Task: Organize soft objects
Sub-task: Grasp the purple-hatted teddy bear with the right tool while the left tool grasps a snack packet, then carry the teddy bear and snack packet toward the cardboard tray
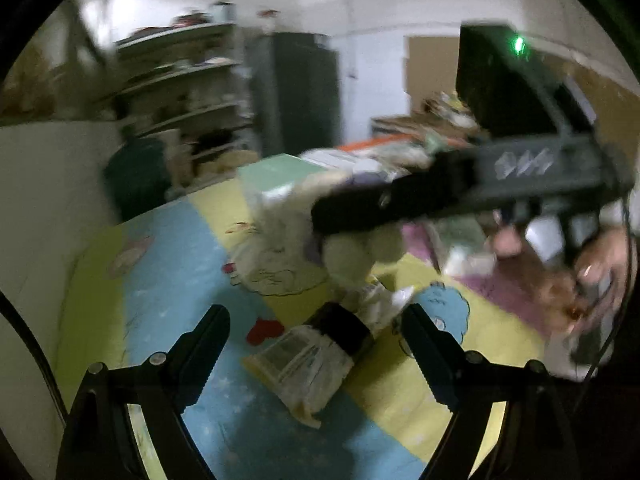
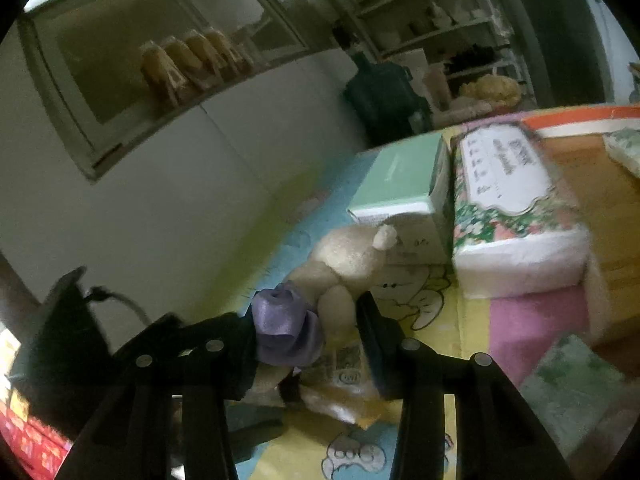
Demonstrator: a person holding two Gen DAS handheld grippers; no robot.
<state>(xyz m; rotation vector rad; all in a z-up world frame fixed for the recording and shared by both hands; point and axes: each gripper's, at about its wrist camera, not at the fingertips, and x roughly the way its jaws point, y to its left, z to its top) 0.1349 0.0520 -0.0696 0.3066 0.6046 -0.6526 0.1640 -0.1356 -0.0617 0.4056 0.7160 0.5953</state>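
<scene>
A lived-in home room: cartoon play mat (image 1: 168, 264), cluttered shelves (image 1: 180, 80), tissue pack (image 2: 516, 208).

The left gripper (image 1: 316, 344) hangs open above a clear plastic packet with a black band (image 1: 320, 354) on the colourful striped play mat (image 1: 180, 264); the right gripper (image 1: 316, 224) clasps a cream plush bear (image 1: 352, 252).

Fuzzy cream plush bear (image 2: 352, 260) wears a shiny purple satin bow (image 2: 286, 332) above a crinkly clear-plastic packet (image 1: 304, 364)

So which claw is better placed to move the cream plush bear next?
The right claw. Its jaws already sit around the cream plush bear with the purple satin bow. The left claw hangs open over a clear plastic packet on the mat.
</scene>
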